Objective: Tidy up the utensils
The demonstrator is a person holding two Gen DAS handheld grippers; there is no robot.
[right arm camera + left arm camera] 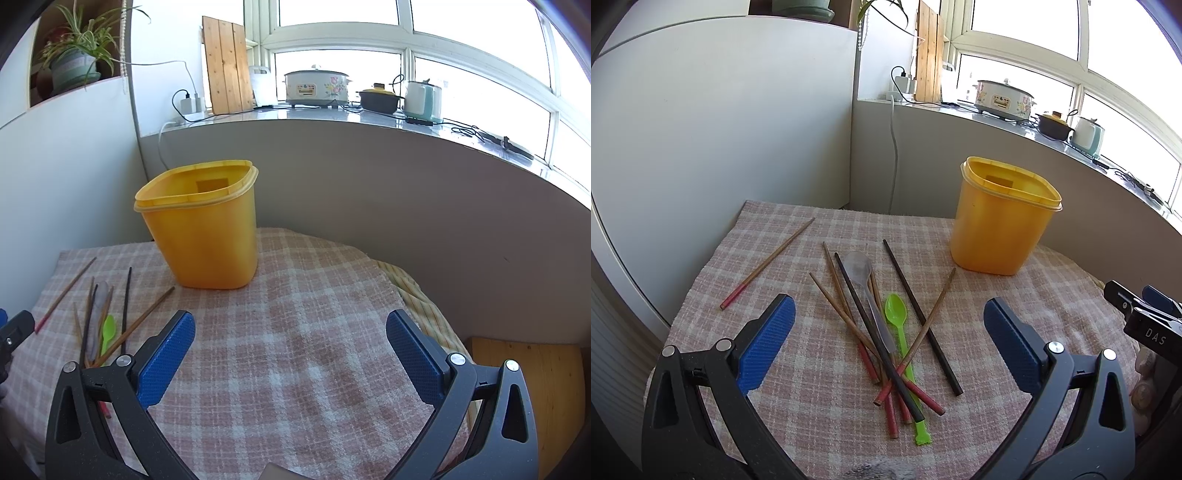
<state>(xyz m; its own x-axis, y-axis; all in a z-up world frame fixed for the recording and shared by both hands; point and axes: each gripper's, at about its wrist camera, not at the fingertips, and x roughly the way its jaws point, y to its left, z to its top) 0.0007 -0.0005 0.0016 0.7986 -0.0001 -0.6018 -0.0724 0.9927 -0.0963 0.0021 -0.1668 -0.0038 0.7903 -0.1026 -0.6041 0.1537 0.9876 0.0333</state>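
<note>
A pile of utensils lies on the checked cloth: several wooden chopsticks (849,321) with red ends, two black chopsticks (919,314), a metal spoon (864,280) and a green plastic spoon (897,321). One chopstick (768,262) lies apart to the left. A yellow tub (1001,218) stands upright at the far right of the pile. My left gripper (888,332) hovers open just above the pile. My right gripper (291,343) is open over bare cloth, with the yellow tub (203,229) ahead to its left and the pile (103,325) at the far left.
The checked cloth (295,295) covers a small table set in a corner between a white cabinet (720,129) and a low grey wall (369,184). A wooden stool (524,387) stands at the right. Pots and a kettle sit on the window ledge (332,110).
</note>
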